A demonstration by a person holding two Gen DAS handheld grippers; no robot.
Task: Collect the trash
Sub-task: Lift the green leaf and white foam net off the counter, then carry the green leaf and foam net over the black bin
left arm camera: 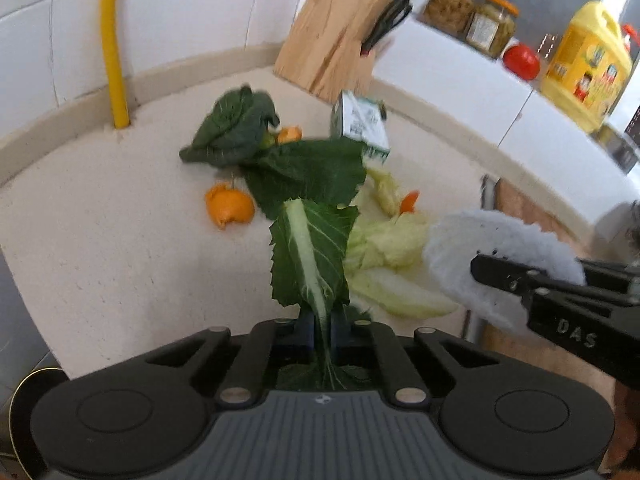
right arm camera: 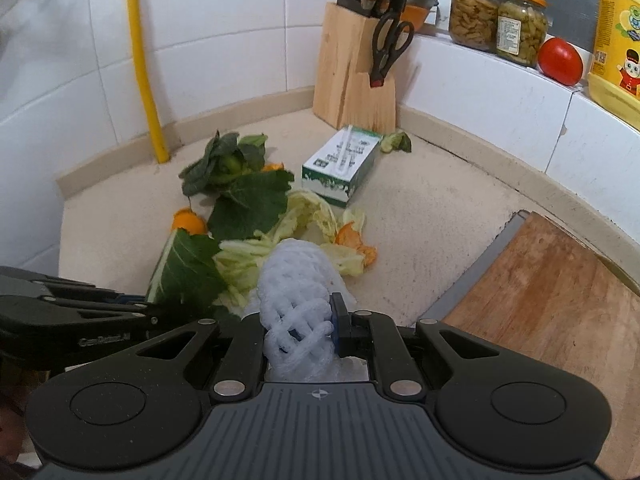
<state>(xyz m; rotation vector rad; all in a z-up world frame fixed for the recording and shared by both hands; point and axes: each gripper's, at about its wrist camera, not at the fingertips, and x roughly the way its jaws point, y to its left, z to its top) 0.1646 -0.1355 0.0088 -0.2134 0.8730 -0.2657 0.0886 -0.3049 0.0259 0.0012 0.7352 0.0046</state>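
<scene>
left gripper (left arm camera: 322, 330): jaws pinched tight on the stalk of a dark green leaf (left arm camera: 310, 254), blade sticks up ahead of the fingers
right gripper (right arm camera: 298, 330): jaws clamped on a white foam net (right arm camera: 296, 280), net bulges out in front
counter (right arm camera: 420, 216): rest of the trash lies in the corner
greens: crumpled dark leaf (left arm camera: 234, 128) near the yellow pipe (left arm camera: 112, 44), flat dark leaf (left arm camera: 308, 170) beside it, pale cabbage leaves (left arm camera: 386, 240) just ahead of both grippers
peel: orange peel (left arm camera: 230, 208) left of the greens, smaller bits (right arm camera: 354, 240) among the cabbage
carton (right arm camera: 342, 164): lying on its side, near the knife block (right arm camera: 354, 80)
cutting board (right arm camera: 548, 292): right edge, apart from the trash
</scene>
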